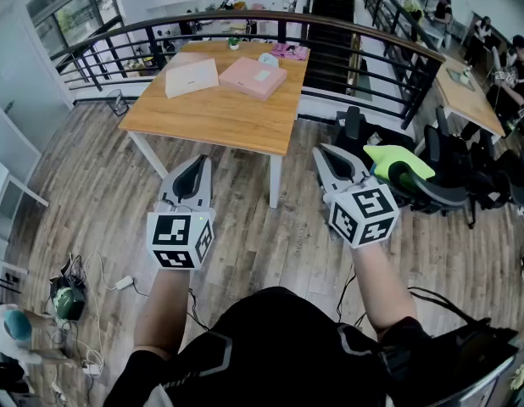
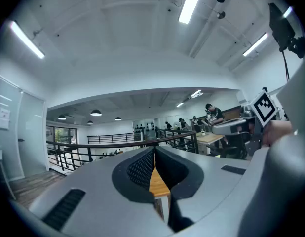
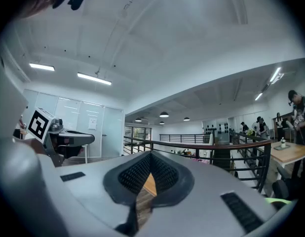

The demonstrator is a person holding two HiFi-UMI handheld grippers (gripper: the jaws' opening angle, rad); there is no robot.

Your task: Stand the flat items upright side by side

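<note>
The light is bright, cool and even. Above the left gripper [image 2: 154, 154], ceiling strip lights [image 2: 191, 4] burn out to pure white with faint halos. A further strip light [image 3: 93, 78] glows up and to the left of the right gripper [image 3: 150, 158]. The wide lens bends both gripper views strongly and leaves their corners black. The grey gripper bodies nearest the lens are soft, while the hall beyond the jaws is sharper. In the head view, daylight enters through windows [image 1: 75, 15] ahead and to the left of the left gripper. The railing [image 1: 245, 19] bows. The table [image 1: 220, 113] ahead of both grippers throws only a pale shadow on the floor [image 1: 262, 219]. That view is crisp throughout.
</note>
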